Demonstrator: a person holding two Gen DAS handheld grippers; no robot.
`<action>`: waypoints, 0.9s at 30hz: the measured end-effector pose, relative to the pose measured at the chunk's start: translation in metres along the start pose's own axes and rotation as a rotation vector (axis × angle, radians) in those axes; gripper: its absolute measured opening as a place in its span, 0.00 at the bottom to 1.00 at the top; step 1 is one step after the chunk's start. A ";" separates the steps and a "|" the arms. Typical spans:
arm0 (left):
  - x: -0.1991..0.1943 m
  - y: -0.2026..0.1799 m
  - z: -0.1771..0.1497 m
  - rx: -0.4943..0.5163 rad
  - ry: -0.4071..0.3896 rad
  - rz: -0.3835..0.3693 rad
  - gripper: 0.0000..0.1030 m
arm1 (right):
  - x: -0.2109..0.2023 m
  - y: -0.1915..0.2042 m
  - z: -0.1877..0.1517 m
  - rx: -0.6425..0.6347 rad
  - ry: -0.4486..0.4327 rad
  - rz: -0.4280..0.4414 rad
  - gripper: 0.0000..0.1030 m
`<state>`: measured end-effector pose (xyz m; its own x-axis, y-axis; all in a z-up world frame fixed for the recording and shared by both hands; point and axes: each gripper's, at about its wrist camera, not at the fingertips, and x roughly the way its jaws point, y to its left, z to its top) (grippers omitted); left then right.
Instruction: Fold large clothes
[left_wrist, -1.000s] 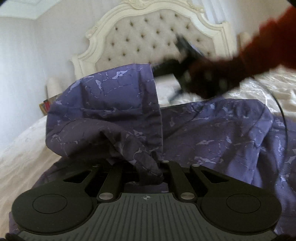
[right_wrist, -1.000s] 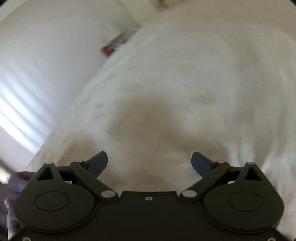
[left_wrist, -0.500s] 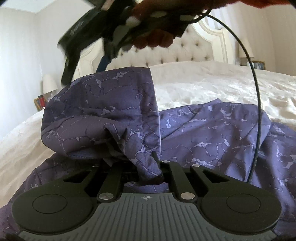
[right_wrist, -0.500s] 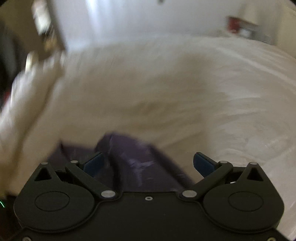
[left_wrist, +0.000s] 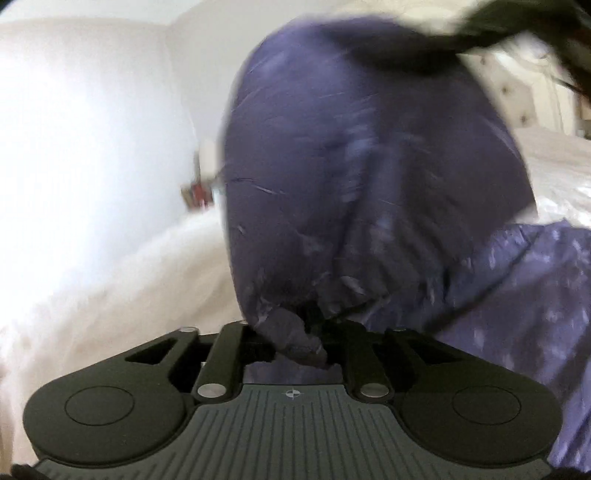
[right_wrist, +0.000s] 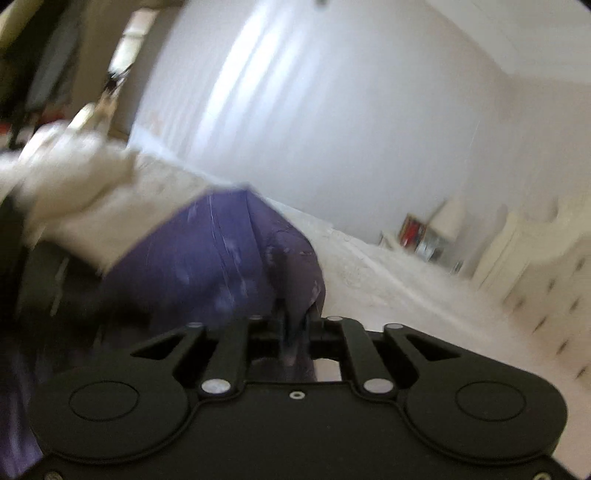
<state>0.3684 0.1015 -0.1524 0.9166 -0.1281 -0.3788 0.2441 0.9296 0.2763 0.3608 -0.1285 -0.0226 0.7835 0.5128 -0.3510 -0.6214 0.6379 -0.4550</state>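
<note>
A large purple patterned garment (left_wrist: 369, 166) rises in a tall, blurred bulge from the bed in the left wrist view. Its lower edge is bunched between the jaws of my left gripper (left_wrist: 301, 343), which are opening while the pads still pinch the cloth. A dark, blurred shape at the top is my right gripper (left_wrist: 417, 55), holding the garment's upper part. In the right wrist view, my right gripper (right_wrist: 295, 332) is closing on a fold of the same garment (right_wrist: 207, 258), and the cloth sits tight between its jaws.
The white bedcover (left_wrist: 110, 295) spreads under and around the garment and runs off to the right (right_wrist: 388, 280). A tufted cream headboard (left_wrist: 524, 96) stands behind. Small items sit on a nightstand (right_wrist: 417, 232) by the pale wall.
The right gripper swung across the bed with its jaws wide, came down on the garment, closed on it and lifted it. The cloth now stands much taller in front of the left gripper.
</note>
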 end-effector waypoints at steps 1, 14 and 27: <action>0.000 0.000 -0.004 -0.005 0.047 -0.021 0.29 | -0.006 0.015 -0.015 -0.043 0.019 0.001 0.19; -0.053 0.044 -0.035 -0.322 0.313 -0.212 0.68 | -0.076 0.006 -0.123 0.936 0.203 0.107 0.89; -0.066 0.030 -0.013 -1.097 0.212 -0.543 0.98 | -0.072 0.013 -0.146 1.244 0.241 0.168 0.88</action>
<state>0.3111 0.1422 -0.1309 0.6858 -0.6230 -0.3762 0.0887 0.5846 -0.8064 0.2974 -0.2408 -0.1223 0.5955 0.6060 -0.5274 -0.2002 0.7477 0.6331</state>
